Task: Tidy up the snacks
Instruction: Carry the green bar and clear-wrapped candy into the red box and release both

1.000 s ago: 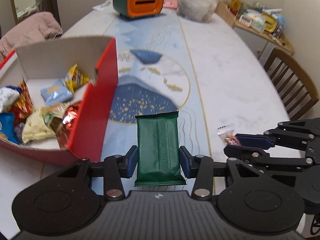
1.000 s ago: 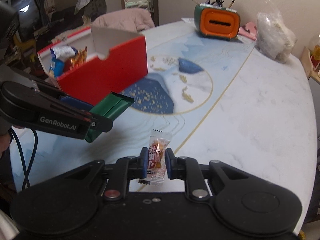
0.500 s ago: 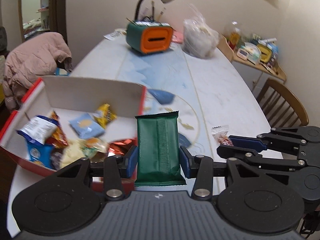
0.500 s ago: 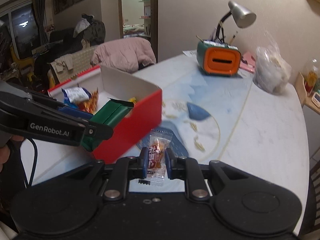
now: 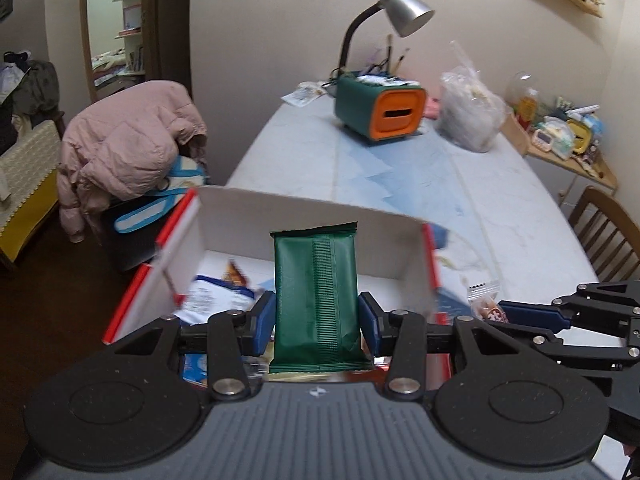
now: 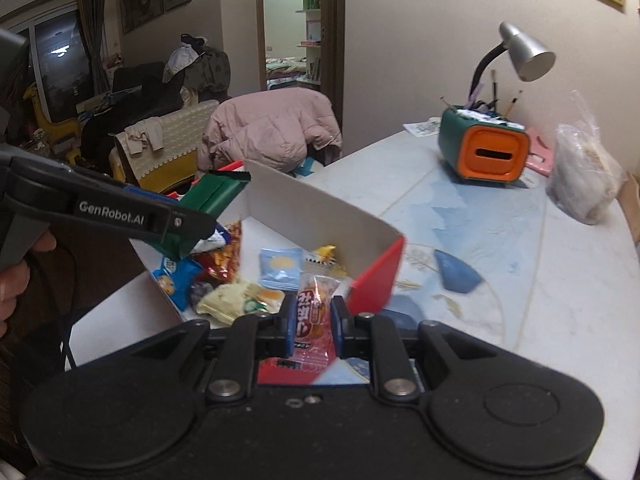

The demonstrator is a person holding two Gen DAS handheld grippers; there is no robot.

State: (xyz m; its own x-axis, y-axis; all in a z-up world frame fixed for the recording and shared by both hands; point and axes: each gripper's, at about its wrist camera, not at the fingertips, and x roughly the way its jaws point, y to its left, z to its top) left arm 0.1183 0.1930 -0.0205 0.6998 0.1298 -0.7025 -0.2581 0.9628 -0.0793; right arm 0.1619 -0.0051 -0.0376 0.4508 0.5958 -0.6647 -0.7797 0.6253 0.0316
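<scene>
My left gripper [image 5: 318, 322] is shut on a dark green snack packet [image 5: 316, 292], held upright over the red box [image 5: 424, 256] with white inside walls. My right gripper [image 6: 312, 322] is shut on a small clear-wrapped red and orange candy [image 6: 314, 312], hovering above the box's near right corner [image 6: 380, 276]. Several snack bags lie in the box, among them a light blue packet [image 6: 280, 268] and a pale yellow bag [image 6: 236, 298]. In the right wrist view the left gripper [image 6: 188, 224] and green packet [image 6: 218, 194] hang over the box's left side. The right gripper [image 5: 516, 314] with its candy [image 5: 486, 304] shows in the left wrist view.
The marble-patterned table [image 6: 540, 280] carries a green and orange holder [image 6: 482, 152], a desk lamp [image 6: 524, 56] and a clear plastic bag [image 6: 584, 176] at its far end. A pink jacket [image 5: 128, 140] drapes a chair left of the table. A wooden chair [image 5: 608, 232] stands at the right.
Both grippers rose and moved left from the open table to above the red box, each still carrying its snack. The box's inside now lies beneath them.
</scene>
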